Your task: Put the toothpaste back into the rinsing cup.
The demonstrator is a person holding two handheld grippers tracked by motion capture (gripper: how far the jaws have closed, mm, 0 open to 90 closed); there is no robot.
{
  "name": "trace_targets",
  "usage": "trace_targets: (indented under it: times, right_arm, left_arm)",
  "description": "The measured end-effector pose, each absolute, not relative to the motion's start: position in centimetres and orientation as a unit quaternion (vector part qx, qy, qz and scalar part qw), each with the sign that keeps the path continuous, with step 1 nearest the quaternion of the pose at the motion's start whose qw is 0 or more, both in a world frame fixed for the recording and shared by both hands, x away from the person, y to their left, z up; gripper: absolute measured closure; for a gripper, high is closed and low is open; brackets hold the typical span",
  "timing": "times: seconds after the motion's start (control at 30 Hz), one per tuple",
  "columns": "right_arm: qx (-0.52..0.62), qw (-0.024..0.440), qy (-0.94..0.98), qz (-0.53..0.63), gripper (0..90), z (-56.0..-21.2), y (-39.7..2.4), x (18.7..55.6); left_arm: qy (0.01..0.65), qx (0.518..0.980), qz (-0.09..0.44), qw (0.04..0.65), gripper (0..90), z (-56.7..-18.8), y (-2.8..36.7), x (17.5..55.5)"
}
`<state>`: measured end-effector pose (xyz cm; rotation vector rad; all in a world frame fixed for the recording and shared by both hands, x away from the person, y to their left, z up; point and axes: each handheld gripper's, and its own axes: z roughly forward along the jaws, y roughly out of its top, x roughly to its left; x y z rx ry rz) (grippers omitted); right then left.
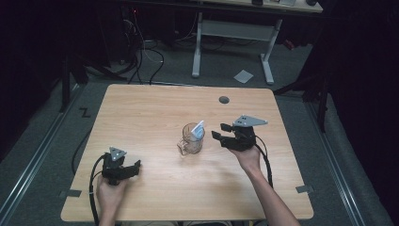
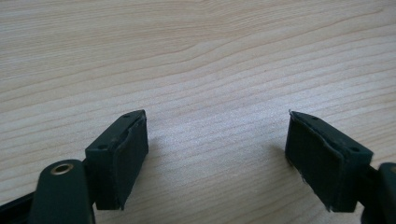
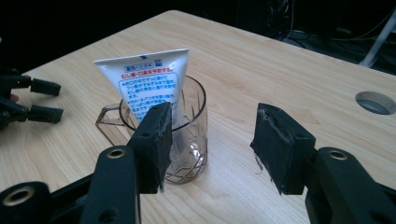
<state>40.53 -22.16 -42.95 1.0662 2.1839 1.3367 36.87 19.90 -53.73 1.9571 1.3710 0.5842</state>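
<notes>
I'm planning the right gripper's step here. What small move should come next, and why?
Probably ease the right gripper away from the cup. The tube already stands inside the cup, leaning on its rim, and the jaws stand open beside the cup with nothing between them, so nothing seems left to hold.

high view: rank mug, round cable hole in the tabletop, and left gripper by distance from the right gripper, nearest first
From the right gripper:
1. Clear mug holding a white tube, just to its left at mid-table.
2. Round cable hole, beyond it near the table's far edge.
3. Left gripper, across the table at the near left.
</notes>
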Motion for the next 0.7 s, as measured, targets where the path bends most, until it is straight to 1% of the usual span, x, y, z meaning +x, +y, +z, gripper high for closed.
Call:
trace_targets:
  times: [0.23, 0.7]
  right_arm:
    - [0.399, 0.179, 0.755, 0.488, 47.2, -42.7, -24.1, 40.3]
    - [0.419, 0.193, 0.734, 0.499, 47.5, -42.0, -27.1, 39.4]
  left_arm:
    - [0.525, 0.750, 0.224, 0.334, 21.7, -53.7, 19.9, 36.9]
    - [0.525, 0.750, 0.224, 0.334, 21.6, -53.7, 19.9, 36.9]
